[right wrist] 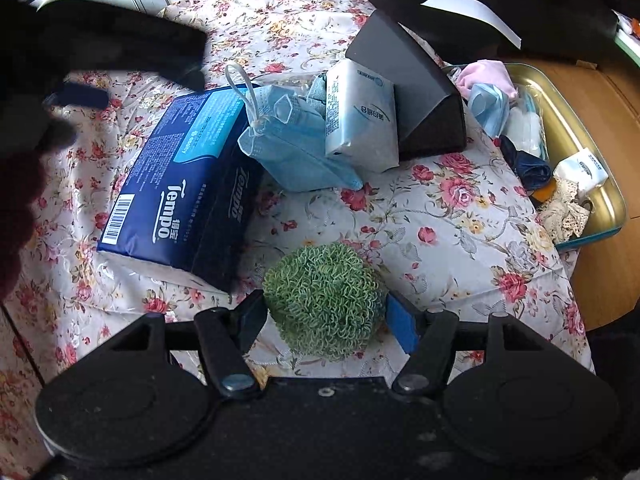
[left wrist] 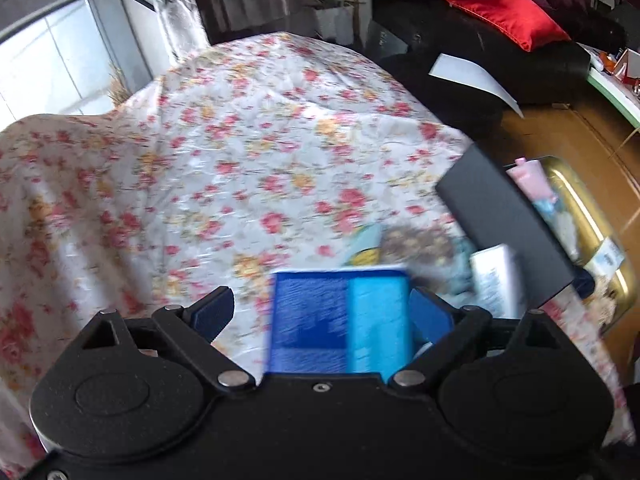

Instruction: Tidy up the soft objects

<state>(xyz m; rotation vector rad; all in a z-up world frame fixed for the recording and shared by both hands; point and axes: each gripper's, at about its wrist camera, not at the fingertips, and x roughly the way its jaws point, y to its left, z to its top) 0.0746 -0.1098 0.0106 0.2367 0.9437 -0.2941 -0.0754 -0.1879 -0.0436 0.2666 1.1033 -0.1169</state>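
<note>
One blue tissue pack (right wrist: 176, 184) reads "Tempo" twice.

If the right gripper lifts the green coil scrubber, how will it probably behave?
The green scrubber is an open ball of loops, so probably light and springy. It may squash between the right gripper pads. Being round, it could roll if released on the cloth.

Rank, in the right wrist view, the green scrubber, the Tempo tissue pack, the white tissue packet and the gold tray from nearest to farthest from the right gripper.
1. green scrubber, between the right gripper fingers
2. Tempo tissue pack, ahead, left
3. white tissue packet, farther, centre
4. gold tray, right table edge; roughly as far as the packet, too close to call
</note>
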